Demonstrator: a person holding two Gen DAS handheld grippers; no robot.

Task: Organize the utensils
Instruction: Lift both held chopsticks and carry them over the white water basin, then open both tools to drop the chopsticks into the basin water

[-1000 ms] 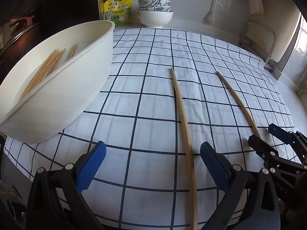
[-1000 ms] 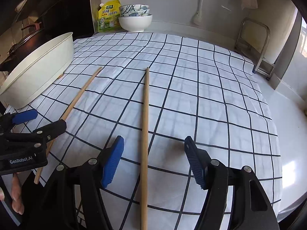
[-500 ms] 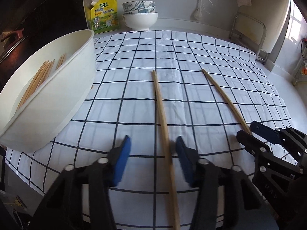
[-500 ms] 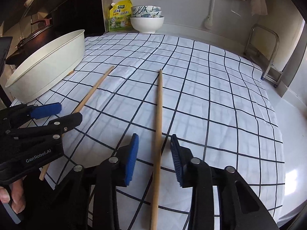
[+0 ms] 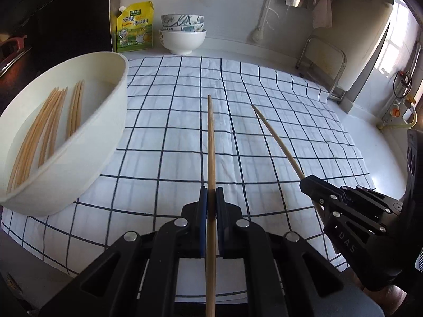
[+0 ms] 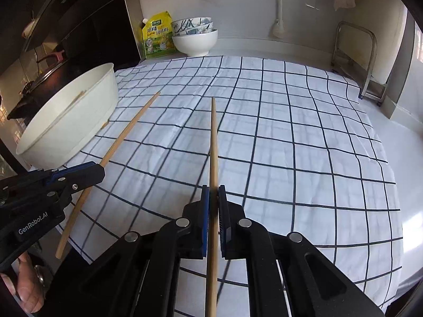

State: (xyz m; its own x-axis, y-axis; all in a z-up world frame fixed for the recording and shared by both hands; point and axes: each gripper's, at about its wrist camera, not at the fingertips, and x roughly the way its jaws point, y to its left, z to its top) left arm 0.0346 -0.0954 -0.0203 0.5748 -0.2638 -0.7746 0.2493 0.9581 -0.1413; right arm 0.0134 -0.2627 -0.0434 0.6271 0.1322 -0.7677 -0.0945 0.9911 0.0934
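We clamp one chopstick (image 5: pixel 211 142) in our left claw (image 5: pixel 211 198) and another (image 6: pixel 213 142) in our right claw (image 6: pixel 213 194), above the checked cloth (image 5: pixel 277 142). A tub (image 5: pixel 87 142) of chopsticks sits at ten o'clock, bowls (image 5: pixel 183 34) at twelve. Stick ends run out of frame; the bench (image 6: pixel 396 142) lies open toward three o'clock.

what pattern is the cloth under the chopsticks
White with a dark grid check, the cloth shows best in the right wrist view.

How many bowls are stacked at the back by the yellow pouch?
3: a plain white bowl at the bottom, and two patterned bowls nested inside it. A further one could be hidden inside the stack.
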